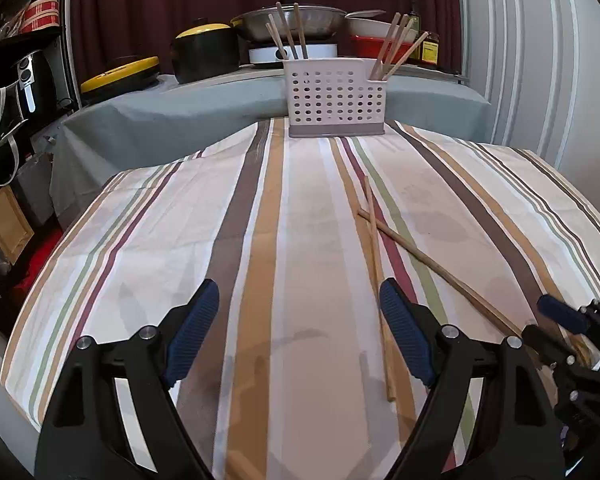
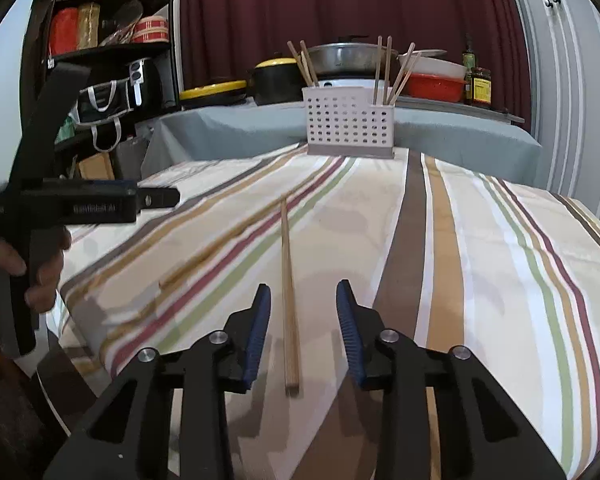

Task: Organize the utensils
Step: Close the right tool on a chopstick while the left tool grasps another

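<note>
A white perforated utensil holder (image 1: 335,96) stands at the far end of the striped table, also in the right wrist view (image 2: 349,123), with several wooden chopsticks upright in both ends. Two loose chopsticks lie crossed on the cloth: one (image 1: 376,256) runs lengthwise, the other (image 1: 440,272) runs diagonally toward the right. My left gripper (image 1: 300,332) is open and empty, just left of them. My right gripper (image 2: 303,332) is open, its jaws on either side of the near end of a chopstick (image 2: 287,280), not closed on it. The right gripper shows at the left wrist view's right edge (image 1: 572,332).
The striped tablecloth (image 1: 204,216) covers the table. Behind it a grey-covered counter (image 1: 172,112) carries pots, a wok (image 1: 292,20), a red bowl and sauce bottles. A black shelf unit (image 2: 108,64) with an air fryer stands at left. White cabinet doors (image 1: 532,52) at right.
</note>
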The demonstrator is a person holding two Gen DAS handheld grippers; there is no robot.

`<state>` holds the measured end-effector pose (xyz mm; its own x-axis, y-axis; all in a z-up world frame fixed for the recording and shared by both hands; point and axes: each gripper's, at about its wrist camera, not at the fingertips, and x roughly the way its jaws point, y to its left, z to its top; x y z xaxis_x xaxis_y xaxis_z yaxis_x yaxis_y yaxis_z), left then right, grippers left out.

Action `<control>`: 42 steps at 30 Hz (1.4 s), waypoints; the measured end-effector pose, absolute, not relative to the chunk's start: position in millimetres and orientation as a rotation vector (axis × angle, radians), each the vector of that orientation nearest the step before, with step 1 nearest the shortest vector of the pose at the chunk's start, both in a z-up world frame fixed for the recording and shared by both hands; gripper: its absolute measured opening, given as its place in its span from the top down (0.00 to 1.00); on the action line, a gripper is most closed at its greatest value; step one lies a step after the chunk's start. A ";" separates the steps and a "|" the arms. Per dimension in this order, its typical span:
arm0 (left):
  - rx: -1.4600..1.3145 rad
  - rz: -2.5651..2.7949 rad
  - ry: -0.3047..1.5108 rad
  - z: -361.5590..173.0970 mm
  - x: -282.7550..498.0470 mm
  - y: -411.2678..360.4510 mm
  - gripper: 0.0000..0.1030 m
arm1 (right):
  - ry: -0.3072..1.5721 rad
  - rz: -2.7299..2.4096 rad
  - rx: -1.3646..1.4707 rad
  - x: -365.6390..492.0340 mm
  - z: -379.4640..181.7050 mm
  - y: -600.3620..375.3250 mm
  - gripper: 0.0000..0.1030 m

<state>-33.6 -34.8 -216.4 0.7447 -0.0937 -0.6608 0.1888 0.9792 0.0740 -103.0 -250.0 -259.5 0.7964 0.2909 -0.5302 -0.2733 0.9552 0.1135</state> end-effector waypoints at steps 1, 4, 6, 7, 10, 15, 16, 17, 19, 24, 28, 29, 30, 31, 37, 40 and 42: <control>0.138 -0.159 0.715 -217.6 -35.0 -35.6 0.22 | 0.577 0.304 0.033 -104.6 -261.7 -249.9 0.72; 0.136 -0.163 0.713 -219.9 -36.4 -37.6 0.22 | 0.590 0.309 0.031 -107.4 -267.3 -249.5 0.79; 0.136 -0.168 0.716 -221.6 -38.2 -39.0 0.22 | 0.600 0.314 0.029 -107.5 -270.1 -249.4 0.86; 0.135 -0.171 0.718 -222.5 -39.1 -39.9 0.22 | 0.597 0.320 0.034 -108.2 -270.7 -249.7 0.87; 0.132 -0.184 0.725 -226.6 -42.2 -42.4 0.22 | 0.593 0.320 0.033 -108.6 -270.6 -249.1 0.92; 0.138 -0.217 0.739 -234.8 -45.2 -50.7 0.24 | 0.570 0.273 0.036 -106.1 -268.9 -252.4 0.93; 0.142 -0.224 0.743 -236.9 -45.4 -52.5 0.26 | 0.568 0.267 0.037 -104.8 -268.9 -253.0 0.93; 0.145 -0.232 0.748 -239.9 -45.9 -54.8 0.28 | 0.563 0.259 0.037 -103.6 -268.4 -253.5 0.93; 0.149 -0.245 0.761 -245.2 -46.5 -58.5 0.30 | 0.554 0.246 0.035 -101.9 -267.4 -253.7 0.93; 0.140 -0.262 0.770 -255.0 -49.5 -60.9 0.50 | 0.551 0.252 0.038 -98.2 -267.3 -253.0 0.93; 0.124 -0.273 0.777 -260.3 -52.3 -60.9 0.60 | 0.552 0.255 0.048 -97.6 -268.8 -255.0 0.93; 0.123 -0.276 0.778 -261.8 -53.8 -61.3 0.61 | 0.553 0.255 0.051 -97.5 -268.9 -255.4 0.93; 0.122 -0.279 0.771 -262.0 -55.4 -61.4 0.66 | 0.552 0.256 0.053 -97.5 -268.7 -255.4 0.93; 0.122 -0.287 0.768 -262.0 -56.7 -62.0 0.72 | 0.553 0.256 0.054 -97.3 -268.7 -254.5 0.93; 0.122 -0.307 0.760 -261.8 -58.6 -64.8 0.94 | 0.553 0.256 0.055 -97.3 -268.6 -254.5 0.93; 0.121 -0.301 0.761 -261.6 -57.7 -64.1 0.94 | 0.550 0.257 0.054 -96.9 -267.2 -253.7 0.93; 0.122 -0.296 0.758 -260.6 -56.6 -63.2 0.94 | 0.545 0.254 0.054 -96.8 -264.7 -253.2 0.93</control>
<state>-56.6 -63.2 -260.6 0.6873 -0.2198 -0.6923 0.3072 0.9516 0.0028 -96.8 -253.2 -264.7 0.8244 0.2534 -0.5062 -0.2248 0.9672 0.1180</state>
